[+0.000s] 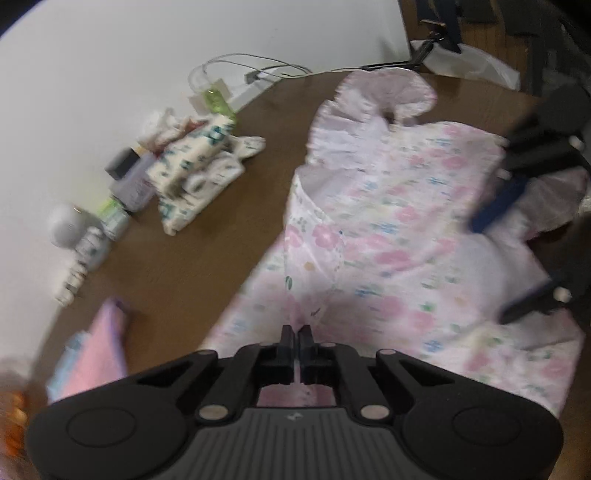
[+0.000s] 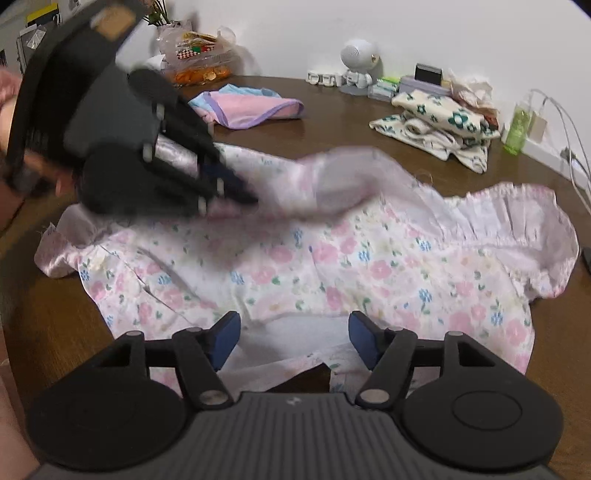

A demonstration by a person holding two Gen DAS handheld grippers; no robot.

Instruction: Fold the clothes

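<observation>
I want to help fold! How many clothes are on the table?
3 that I can see: the pink floral garment spread in front, a pink and blue one at the back, and a cream one with green flowers by the wall. More may be hidden.

- Brown wooden desk (image 2: 332, 122) against a white wall (image 2: 406, 33).
- White round-headed robot figurine (image 2: 356, 68) at the desk's far edge, toward 12 o'clock in the right wrist view.
- Small boxes and a dark-capped container (image 2: 426, 79) just right of the figurine.
- Green translucent bottle (image 2: 519, 127) at 2 o'clock, with grey cables (image 2: 570, 122) beside it.
- Clear plastic bag of snacks (image 2: 199, 55) at 11 o'clock, near the wall.
</observation>
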